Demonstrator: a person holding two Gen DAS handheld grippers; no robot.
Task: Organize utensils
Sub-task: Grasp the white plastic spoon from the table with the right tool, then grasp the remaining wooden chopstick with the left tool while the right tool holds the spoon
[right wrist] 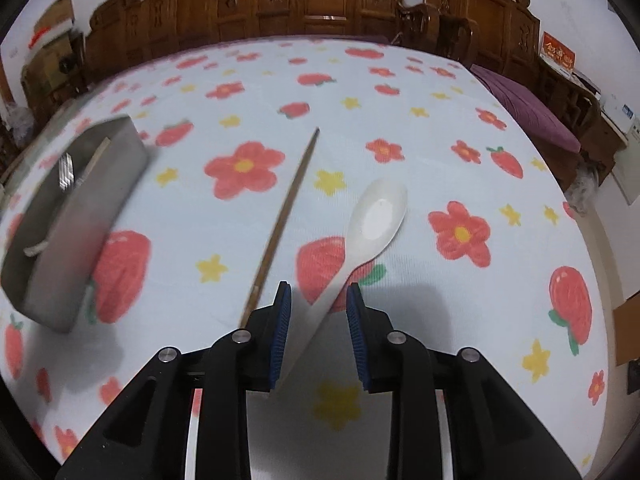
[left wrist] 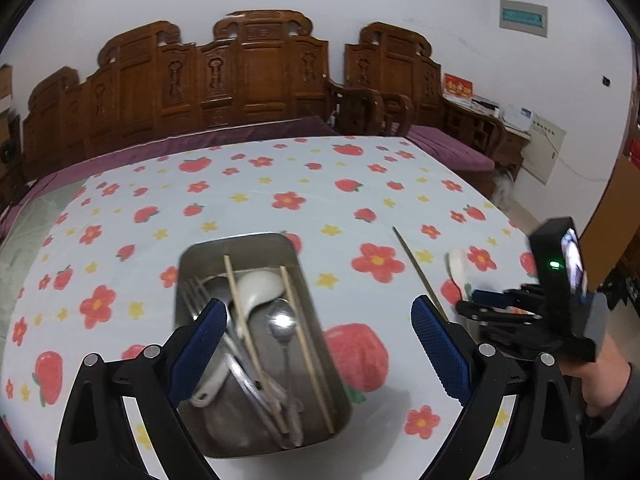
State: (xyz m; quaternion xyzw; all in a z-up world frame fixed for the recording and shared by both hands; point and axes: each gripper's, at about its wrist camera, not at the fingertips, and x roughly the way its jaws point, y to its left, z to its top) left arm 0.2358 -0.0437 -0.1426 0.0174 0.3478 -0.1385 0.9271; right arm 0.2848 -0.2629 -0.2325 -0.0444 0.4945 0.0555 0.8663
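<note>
A metal tray (left wrist: 320, 360) holds a white spoon, a steel spoon, forks and two chopsticks. My left gripper (left wrist: 318, 338) hovers over the tray, open and empty. On the cloth to the tray's right lie a single chopstick (left wrist: 418, 272) and a white ceramic spoon (left wrist: 458, 266). In the right wrist view the white spoon (right wrist: 376, 216) lies on the cloth with its handle running between the pads of my right gripper (right wrist: 318, 312), which stands partly open around the handle. The chopstick (right wrist: 286, 216) lies just left of it. The tray (right wrist: 76, 216) is at the left.
The table has a white cloth (left wrist: 280, 184) printed with red flowers and strawberries. Carved wooden chairs (left wrist: 248, 76) stand behind the table's far edge. A purple cushioned bench (right wrist: 528, 108) is at the right.
</note>
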